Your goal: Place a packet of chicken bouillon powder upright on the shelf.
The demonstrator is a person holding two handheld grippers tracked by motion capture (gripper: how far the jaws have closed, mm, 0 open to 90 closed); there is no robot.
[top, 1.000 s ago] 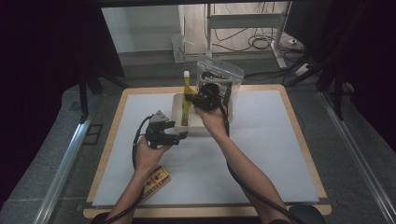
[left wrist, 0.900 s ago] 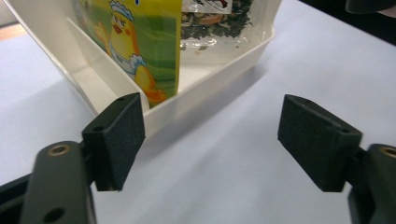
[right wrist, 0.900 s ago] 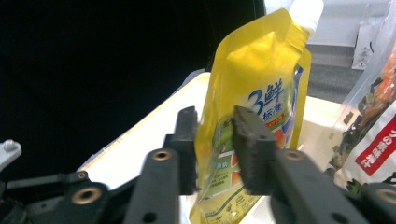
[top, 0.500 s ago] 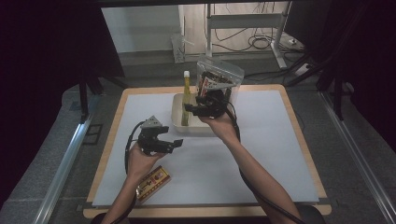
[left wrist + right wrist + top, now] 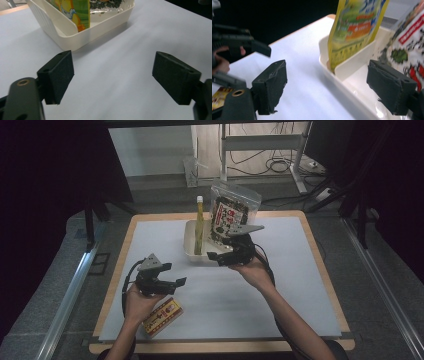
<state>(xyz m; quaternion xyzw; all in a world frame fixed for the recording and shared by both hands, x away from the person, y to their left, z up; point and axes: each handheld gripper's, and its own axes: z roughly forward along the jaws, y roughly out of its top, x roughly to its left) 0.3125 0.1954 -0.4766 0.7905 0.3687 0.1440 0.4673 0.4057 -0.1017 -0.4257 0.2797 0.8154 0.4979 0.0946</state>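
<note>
A white tray stands mid-table with a yellow-green pouch upright in its left compartment and a red-and-black snack bag in its right. My right gripper hovers at the tray's near right corner. Its jaws have just been opening and nothing is between them. In the right gripper view the tray wall, the pouch and the bag lie ahead. My left gripper is open over bare table left of the tray; its jaws have just closed a little, on nothing.
A small yellow-and-red box lies by the person's left wrist near the front edge. The grey mat spreads out to the right of the tray. Dark stands and cables lie beyond the table's far edge.
The right gripper has let go of the snack bag, which now stands in the tray, and has drawn back toward the person. The left gripper has moved toward the front left.
</note>
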